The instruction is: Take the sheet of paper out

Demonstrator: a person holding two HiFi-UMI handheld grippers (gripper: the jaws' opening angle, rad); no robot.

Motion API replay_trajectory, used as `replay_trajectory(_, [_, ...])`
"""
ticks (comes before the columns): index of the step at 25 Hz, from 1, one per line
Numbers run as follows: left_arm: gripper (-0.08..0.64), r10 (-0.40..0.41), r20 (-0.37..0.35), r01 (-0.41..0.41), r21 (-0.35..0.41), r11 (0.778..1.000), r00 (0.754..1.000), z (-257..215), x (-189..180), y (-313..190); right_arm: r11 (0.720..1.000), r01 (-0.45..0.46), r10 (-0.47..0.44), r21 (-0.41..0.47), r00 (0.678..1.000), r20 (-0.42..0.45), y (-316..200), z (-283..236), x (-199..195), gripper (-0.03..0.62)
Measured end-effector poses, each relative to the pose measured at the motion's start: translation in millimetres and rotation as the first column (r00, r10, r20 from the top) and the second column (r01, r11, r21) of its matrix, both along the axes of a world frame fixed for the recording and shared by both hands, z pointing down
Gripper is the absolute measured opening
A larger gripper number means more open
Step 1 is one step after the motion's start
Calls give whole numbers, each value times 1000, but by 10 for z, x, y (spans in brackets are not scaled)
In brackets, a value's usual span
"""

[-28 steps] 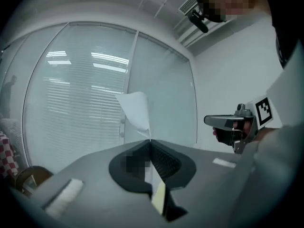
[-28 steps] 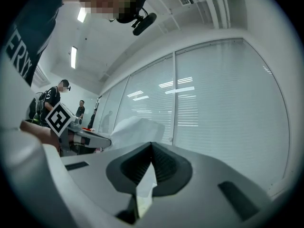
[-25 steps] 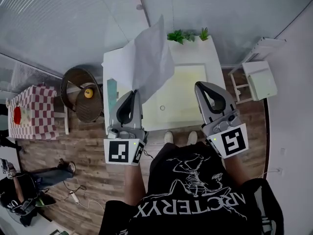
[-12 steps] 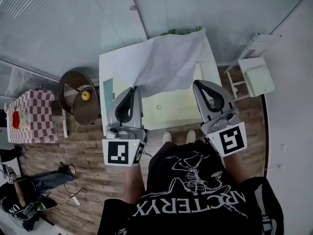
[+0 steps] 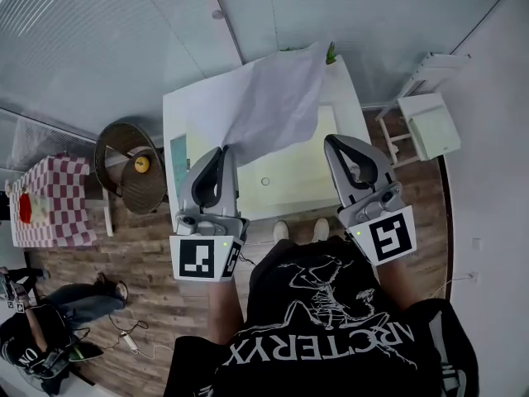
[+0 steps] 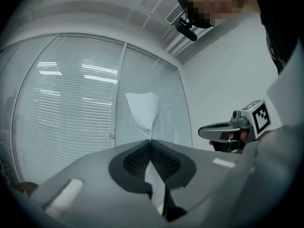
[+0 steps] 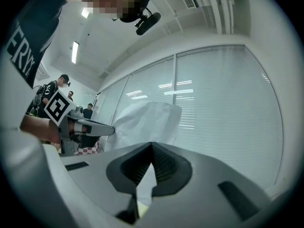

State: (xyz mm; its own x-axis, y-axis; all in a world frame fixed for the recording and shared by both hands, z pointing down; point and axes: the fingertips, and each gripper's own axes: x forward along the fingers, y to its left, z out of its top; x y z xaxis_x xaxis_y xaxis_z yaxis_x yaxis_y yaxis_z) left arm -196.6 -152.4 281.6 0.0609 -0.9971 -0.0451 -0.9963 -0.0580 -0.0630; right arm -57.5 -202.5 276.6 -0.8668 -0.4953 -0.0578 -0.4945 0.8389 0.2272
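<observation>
A white sheet of paper [image 5: 269,106] hangs in the air over the white table [image 5: 186,110], creased and billowing. My left gripper [image 5: 224,150] is shut on its near corner. In the left gripper view the sheet [image 6: 145,110] rises from the closed tips of the left gripper [image 6: 151,140]. My right gripper [image 5: 334,142] is level with the left, to the right of the sheet and apart from it. In the right gripper view the tips of the right gripper [image 7: 152,144] meet, and the sheet [image 7: 147,120] floats beyond them.
A pale yellow mat [image 5: 306,168] lies on the table, with green plants [image 5: 331,53] at its far edge. A wicker chair [image 5: 124,168] and a checked cloth [image 5: 45,201] stand at the left, a white stand [image 5: 426,126] at the right. Window blinds fill the background.
The sheet has swung from standing upright above the left gripper to spreading rightward over the table. Both grippers stay about where they were.
</observation>
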Motion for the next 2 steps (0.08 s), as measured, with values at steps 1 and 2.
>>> replay_trajectory(1, [12, -1, 0, 1, 0, 1000, 1000, 0, 3, 8, 1000, -2, 2, 0, 1000, 0, 6, 2, 11, 12])
replay_trajectory(2, [12, -1, 0, 1, -1, 1000, 1000, 1, 6, 16, 1000, -4, 4, 0, 1000, -1, 12, 5, 21, 12])
